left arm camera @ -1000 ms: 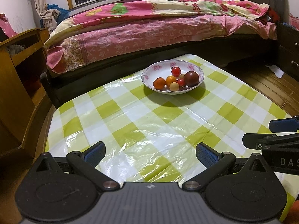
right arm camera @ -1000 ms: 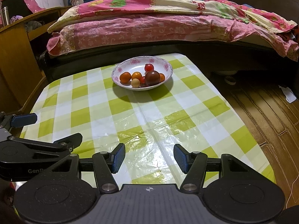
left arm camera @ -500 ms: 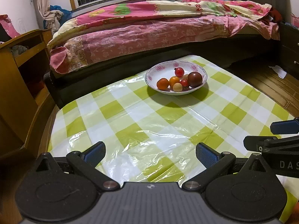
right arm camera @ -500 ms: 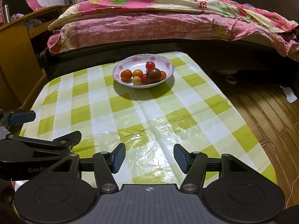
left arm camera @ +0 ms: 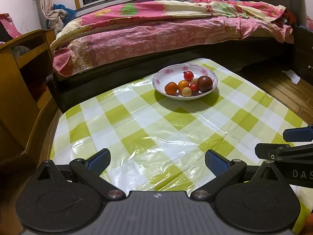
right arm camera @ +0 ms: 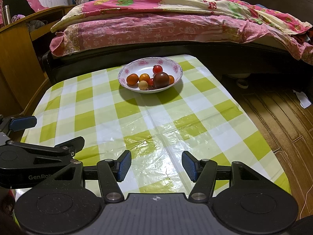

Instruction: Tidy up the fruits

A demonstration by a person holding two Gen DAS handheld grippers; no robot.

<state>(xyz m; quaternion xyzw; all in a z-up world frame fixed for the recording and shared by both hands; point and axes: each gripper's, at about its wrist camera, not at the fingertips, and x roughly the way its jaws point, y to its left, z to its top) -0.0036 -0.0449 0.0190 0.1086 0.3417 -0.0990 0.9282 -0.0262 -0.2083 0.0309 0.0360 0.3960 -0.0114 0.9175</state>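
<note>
Glossy counter (right arm camera: 101, 117): your hand-held grippers, left (left arm camera: 156, 159) and right (right arm camera: 154, 165), gape empty; round fruits (right arm camera: 148, 79) may roll from the bowl (right arm camera: 125, 72).

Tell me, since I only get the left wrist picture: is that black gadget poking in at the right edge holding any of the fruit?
Observer: No. The right wrist view shows the right gripper head-on, with its jaws apart and nothing between them. Only the checked tablecloth lies below it.
Operator: Good. Is anything standing on the wooden desk off to the left? I can't make anything out there.
Observer: Yes, a steel flask stands upright at the far left of the desk top. Your view does not show it.
</note>
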